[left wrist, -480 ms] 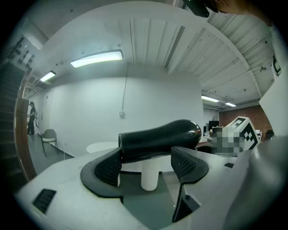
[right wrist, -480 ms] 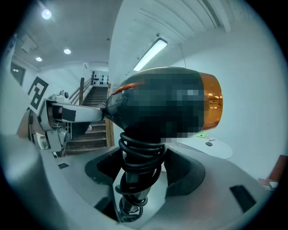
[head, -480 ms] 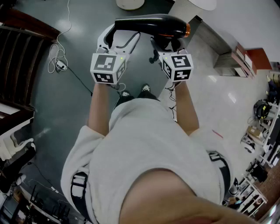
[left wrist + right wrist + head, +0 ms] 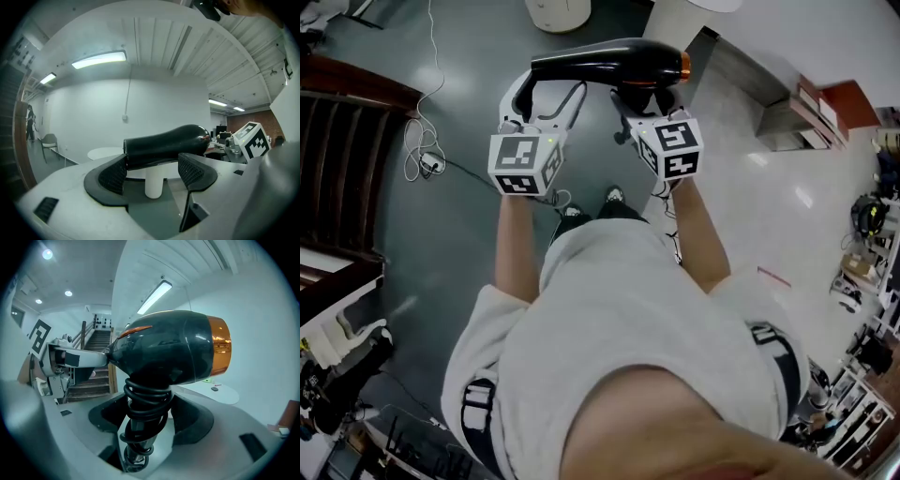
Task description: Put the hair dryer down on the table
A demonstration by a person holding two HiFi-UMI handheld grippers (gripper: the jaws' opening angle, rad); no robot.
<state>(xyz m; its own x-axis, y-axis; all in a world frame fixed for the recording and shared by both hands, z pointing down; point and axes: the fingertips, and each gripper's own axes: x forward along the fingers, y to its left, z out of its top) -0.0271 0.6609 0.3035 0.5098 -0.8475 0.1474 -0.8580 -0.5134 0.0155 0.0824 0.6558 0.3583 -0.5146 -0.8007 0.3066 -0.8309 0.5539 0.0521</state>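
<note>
Short of the round white tabletop (image 4: 105, 153) and well above the grey floor (image 4: 422, 244), I am carrying the black hair dryer with the orange rear band (image 4: 614, 58) level across both tools. Its handle hangs down with the black cord (image 4: 146, 401) coiled round it, so nothing trails or snags. My right tongs (image 4: 150, 419) are clamped on that wrapped handle, and I judge this grip bears the weight. My left tongs (image 4: 153, 165) stand wide apart and pinch nothing. The nozzle end lies across their tips, which I take to be a prop that keeps the barrel from swinging. The tabletop lies beyond the dryer, straight ahead of the left tongs, so the set-down has not begun. I would need to bring the dryer over the tabletop and lower it until the body rests there before letting go.
</note>
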